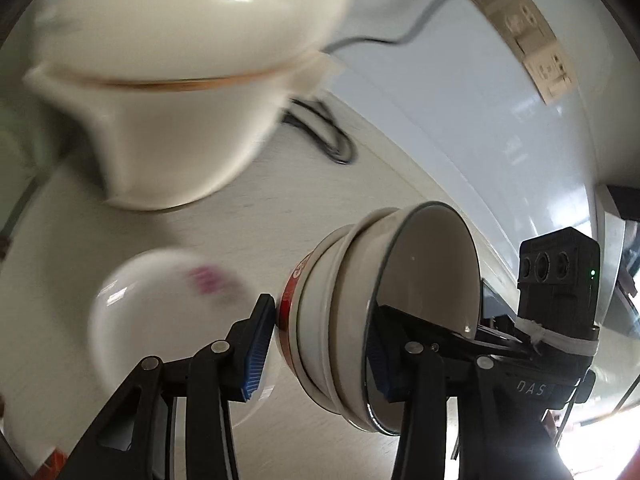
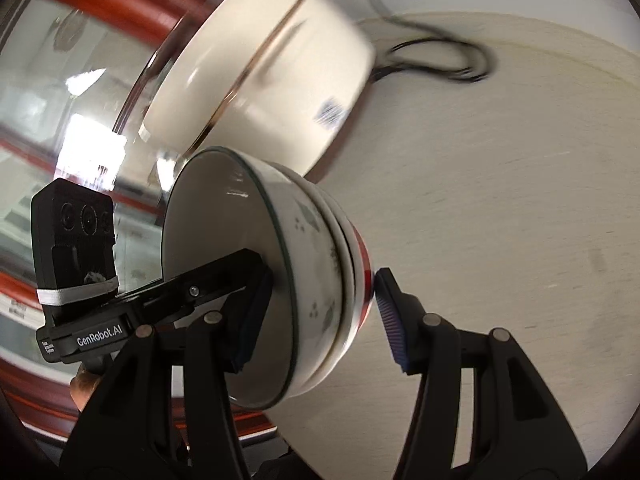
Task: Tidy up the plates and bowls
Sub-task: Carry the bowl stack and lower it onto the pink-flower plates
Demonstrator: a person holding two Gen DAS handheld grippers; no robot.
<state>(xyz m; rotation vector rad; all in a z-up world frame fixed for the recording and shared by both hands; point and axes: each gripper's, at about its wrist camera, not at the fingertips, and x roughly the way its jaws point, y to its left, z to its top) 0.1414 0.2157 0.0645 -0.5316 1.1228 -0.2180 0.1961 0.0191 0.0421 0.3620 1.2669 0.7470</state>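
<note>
A stack of nested bowls [image 1: 340, 280] hangs above the table, seen tipped sideways. The top bowl has a dark green rim and leaf pattern, and the bottom bowl has a red band. My left gripper [image 1: 320, 340] is shut on the stack, one pad inside the top bowl and one on the red-banded base. My right gripper [image 2: 320, 292] is shut on the same bowl stack [image 2: 312, 240] from the opposite side, one finger inside and one pad on the base. Each view shows the other gripper's camera block [image 1: 560, 276] [image 2: 76, 240] beside the stack.
A big white pot with a gold line [image 1: 160, 100] [image 2: 272, 80] stands blurred beyond the stack. A small white bowl with a pink mark [image 1: 160, 320] lies on the pale table [image 2: 500, 220]. A black cable [image 2: 440, 60] coils near the wall, under a power strip [image 1: 528, 40].
</note>
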